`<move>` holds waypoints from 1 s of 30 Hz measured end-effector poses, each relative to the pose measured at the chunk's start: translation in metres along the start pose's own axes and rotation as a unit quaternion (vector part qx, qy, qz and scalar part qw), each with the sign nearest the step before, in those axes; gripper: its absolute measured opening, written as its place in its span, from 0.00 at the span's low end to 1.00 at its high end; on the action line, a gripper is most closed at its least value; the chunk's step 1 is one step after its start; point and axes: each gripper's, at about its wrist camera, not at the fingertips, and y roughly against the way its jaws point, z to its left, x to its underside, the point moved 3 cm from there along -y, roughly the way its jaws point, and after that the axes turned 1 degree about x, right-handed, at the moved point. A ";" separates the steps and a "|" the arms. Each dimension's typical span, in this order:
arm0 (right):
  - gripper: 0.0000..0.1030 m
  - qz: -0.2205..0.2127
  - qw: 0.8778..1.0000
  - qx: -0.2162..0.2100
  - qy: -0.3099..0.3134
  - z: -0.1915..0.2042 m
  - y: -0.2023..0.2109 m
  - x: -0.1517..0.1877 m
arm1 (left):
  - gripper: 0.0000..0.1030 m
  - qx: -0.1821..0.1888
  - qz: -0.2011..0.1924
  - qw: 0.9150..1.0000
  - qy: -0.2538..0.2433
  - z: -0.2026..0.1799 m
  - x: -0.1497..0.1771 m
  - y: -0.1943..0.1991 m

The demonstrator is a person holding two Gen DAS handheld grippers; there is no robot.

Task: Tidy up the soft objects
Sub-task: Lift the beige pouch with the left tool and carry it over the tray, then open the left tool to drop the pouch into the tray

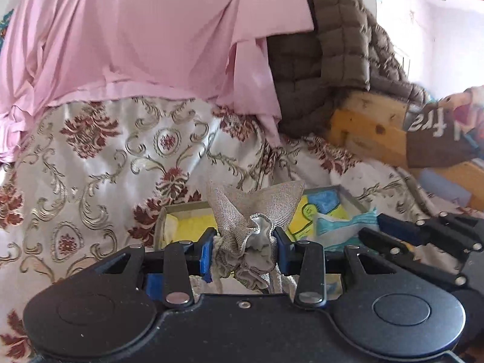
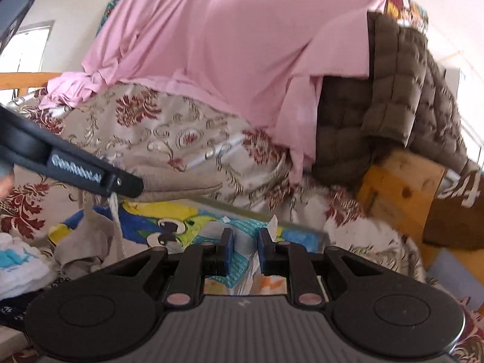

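L wrist: left gripper (image 1: 245, 243) pinching a bunched grey cloth (image 1: 254, 211), blue pads (image 1: 206, 249) pressed on both sides, cloth flaring up above the tips, a cord end hanging below. Under it a grey-rimmed box (image 1: 348, 192) w/ yellow/blue cartoon fabric inside, sitting on the floral bedspread (image 1: 99, 151). Pink sheet (image 1: 136, 36) draped over the far part of the bed, brown quilted blanket (image 1: 338, 54) at its right edge, wooden frame (image 1: 369, 121) past that. Right gripper (image 1: 402, 236) enters from the right edge, tips over the box's right side on a white/teal cloth (image 1: 338, 227).

R wrist: right gripper (image 2: 245, 251) nearly closed, narrow gap, white/teal patterned cloth (image 2: 242, 242) sits between the pads; can't tell if it's truly clamped. Left gripper (image 2: 139, 186) comes in from the left edge, grey cloth (image 2: 181, 184) sticking out of its tip, more grey fabric + cord dangling below over the cartoon fabric (image 2: 163, 224) in the box. Pink sheet (image 2: 227, 45) and brown blanket (image 2: 393, 90) behind, on the bedspread (image 2: 157, 127).
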 end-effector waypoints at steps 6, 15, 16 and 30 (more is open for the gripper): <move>0.19 0.034 0.999 -0.015 0.005 0.005 -0.024 0.001 | 0.41 -0.001 0.036 0.999 0.034 0.008 0.013 -0.040; 0.24 0.066 0.997 -0.020 -0.014 0.002 -0.039 0.001 | 0.41 0.003 0.084 0.994 0.067 0.017 0.032 -0.067; 0.25 0.069 0.997 -0.019 -0.017 0.001 -0.039 0.002 | 0.41 0.003 0.089 0.993 0.073 0.019 0.034 -0.069; 0.53 0.081 0.996 0.019 -0.024 -0.002 -0.030 0.000 | 0.56 -0.007 0.099 0.992 0.083 0.019 0.038 -0.061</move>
